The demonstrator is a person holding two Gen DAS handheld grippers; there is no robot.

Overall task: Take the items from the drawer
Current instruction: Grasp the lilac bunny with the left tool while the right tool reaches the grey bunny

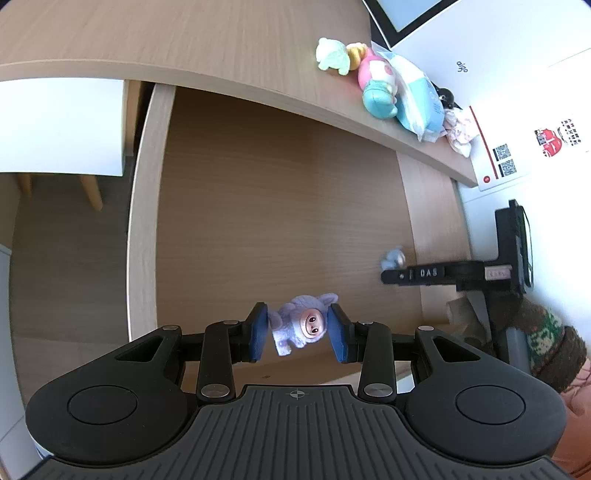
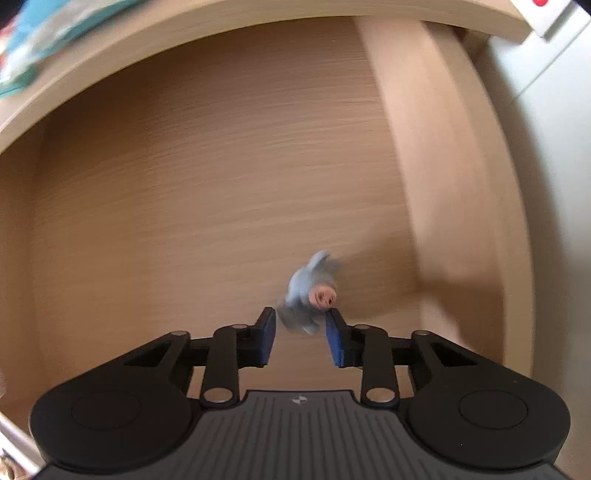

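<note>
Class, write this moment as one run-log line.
left gripper: shut on purple plush toy | right gripper: shut on blue plush toy in wooden drawer

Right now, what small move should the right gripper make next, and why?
Probably lift straight up. The right gripper points down into the drawer with its pads closed around the blue toy, though blur hides how firm the grip is; the left gripper already holds the purple toy.

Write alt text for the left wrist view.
The left gripper holds a small purple plush toy between its blue pads above an open wooden drawer. More toys lie on the desktop beyond.
</note>
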